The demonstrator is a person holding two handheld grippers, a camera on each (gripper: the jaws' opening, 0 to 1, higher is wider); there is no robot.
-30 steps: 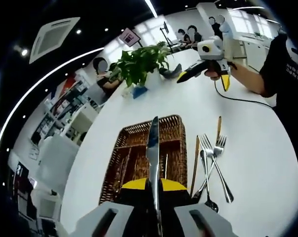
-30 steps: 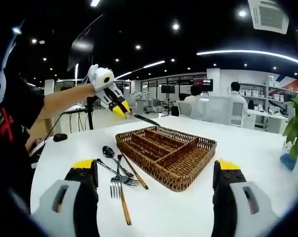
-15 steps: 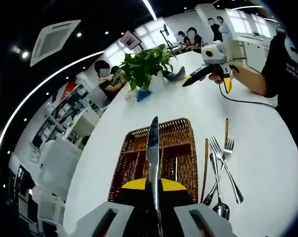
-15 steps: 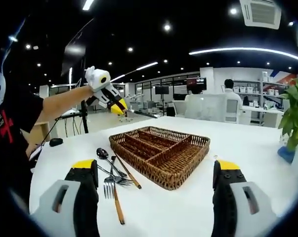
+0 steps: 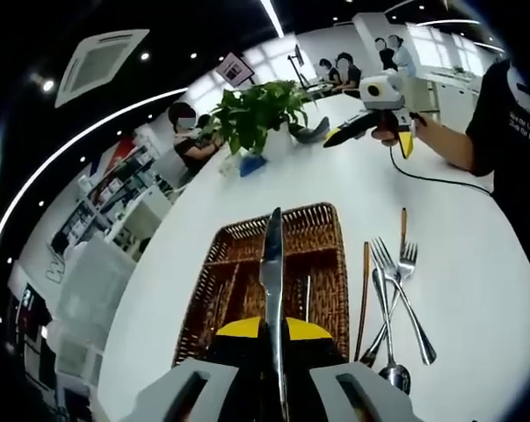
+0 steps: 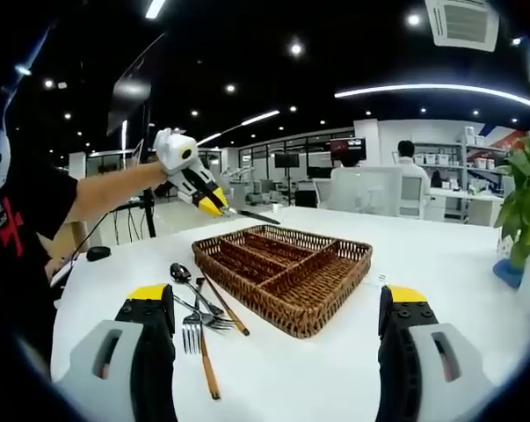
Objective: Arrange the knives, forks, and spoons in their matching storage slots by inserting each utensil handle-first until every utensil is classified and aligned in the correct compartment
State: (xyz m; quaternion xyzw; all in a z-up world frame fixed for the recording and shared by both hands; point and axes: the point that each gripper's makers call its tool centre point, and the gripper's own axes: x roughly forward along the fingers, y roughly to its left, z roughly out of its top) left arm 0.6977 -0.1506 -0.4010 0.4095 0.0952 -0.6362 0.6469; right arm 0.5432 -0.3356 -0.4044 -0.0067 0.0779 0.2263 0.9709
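A big white table (image 6: 475,264) holds a brown wicker tray (image 6: 286,268) with long slots in it. In the left gripper view, the left gripper (image 5: 274,327) is closed tight on a silver knife (image 5: 272,264). The knife sticks out past the yellow tips, blade first, and hangs in the air over the near end of the wicker tray (image 5: 308,255). A thin silver piece (image 5: 307,297) lies in one slot near that end, but it is too small to tell what it is. In the right gripper view, the left gripper (image 6: 214,206) is held up by a hand (image 6: 163,171) above the far corner of the tray, with the knife (image 6: 256,214) poking out over the rim. The right gripper (image 6: 278,303) has its jaws wide apart and holds nothing. It shows in the left gripper view too (image 5: 370,123), up near the far edge of the table. Beside one long side of the tray lie two forks (image 6: 194,330), a spoon (image 6: 184,274) and chopsticks (image 6: 225,306), crossing over each other in a loose pile. A green plant (image 5: 256,110) stands near the table's far edge.
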